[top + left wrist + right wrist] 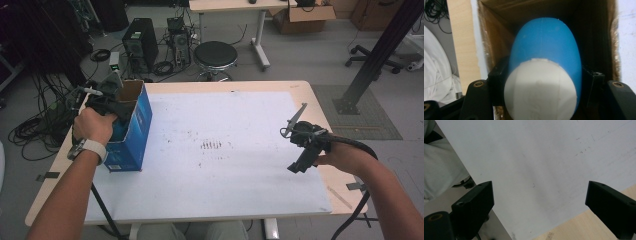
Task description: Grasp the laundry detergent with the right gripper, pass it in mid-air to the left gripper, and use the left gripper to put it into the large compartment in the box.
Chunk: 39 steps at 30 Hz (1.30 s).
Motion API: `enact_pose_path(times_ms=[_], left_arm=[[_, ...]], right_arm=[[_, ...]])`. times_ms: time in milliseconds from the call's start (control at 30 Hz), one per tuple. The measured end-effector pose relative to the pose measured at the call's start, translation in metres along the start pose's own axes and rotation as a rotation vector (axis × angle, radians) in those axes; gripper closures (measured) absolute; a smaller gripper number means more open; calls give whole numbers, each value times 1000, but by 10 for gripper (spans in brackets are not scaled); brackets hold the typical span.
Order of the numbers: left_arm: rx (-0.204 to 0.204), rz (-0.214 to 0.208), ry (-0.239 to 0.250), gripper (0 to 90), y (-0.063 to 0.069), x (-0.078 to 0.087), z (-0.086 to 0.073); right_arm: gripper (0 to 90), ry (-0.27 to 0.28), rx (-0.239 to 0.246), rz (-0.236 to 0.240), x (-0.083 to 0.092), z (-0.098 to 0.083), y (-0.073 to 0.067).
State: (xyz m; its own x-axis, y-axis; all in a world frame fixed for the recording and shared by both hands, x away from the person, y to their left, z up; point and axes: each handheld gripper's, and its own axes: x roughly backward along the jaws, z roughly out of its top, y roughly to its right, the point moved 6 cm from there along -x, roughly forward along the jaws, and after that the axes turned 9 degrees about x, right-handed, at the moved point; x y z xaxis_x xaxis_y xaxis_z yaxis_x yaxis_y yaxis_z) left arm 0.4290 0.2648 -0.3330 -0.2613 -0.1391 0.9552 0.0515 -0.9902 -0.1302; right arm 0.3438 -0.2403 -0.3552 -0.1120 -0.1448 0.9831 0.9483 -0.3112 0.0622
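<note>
Left gripper view: left gripper (pixel 541 82) jaws clamped blue/white egg-shaped object (pixel 544 75) inside box (pixel 496 37); smooth shell could've slipped, or snagged on box wall. Right gripper (pixel 539 202) wide open, empty.

I'm standing in what looks like a lab or tech workroom, and here's what gives it away. Beyond my counter (pixel 320 95), with its scuffed white sheet (pixel 225 150), two desktop computer towers (pixel 140 42) sit straight on the grey floor. Cables (pixel 37 132) lie in loose coils down the left side. A round black stool (pixel 215 55) waits just past the counter's far edge. Further back there's a second pale desk (pixel 230 6), an open cardboard box (pixel 302 15) under it, and the wheeled base of an office chair (pixel 372 55). A black metal strut (pixel 380 50) slants up on the right from a floor mat.
</note>
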Motion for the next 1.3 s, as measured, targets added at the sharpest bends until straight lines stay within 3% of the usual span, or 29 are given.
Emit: enact_pose_path(times_ms=[733,1067,1300], left_arm=[[12,-30,9,360,-1,-2,-2],[26,-75,47,272,-2,19,-1],[9,-84,51,199,-1,41,-3]], right_arm=[[80,-6,-2,6,-3,2,-4],[79,2,-2,-5,3,1,-8],[79,10,-2,-18,10,0,-12]])
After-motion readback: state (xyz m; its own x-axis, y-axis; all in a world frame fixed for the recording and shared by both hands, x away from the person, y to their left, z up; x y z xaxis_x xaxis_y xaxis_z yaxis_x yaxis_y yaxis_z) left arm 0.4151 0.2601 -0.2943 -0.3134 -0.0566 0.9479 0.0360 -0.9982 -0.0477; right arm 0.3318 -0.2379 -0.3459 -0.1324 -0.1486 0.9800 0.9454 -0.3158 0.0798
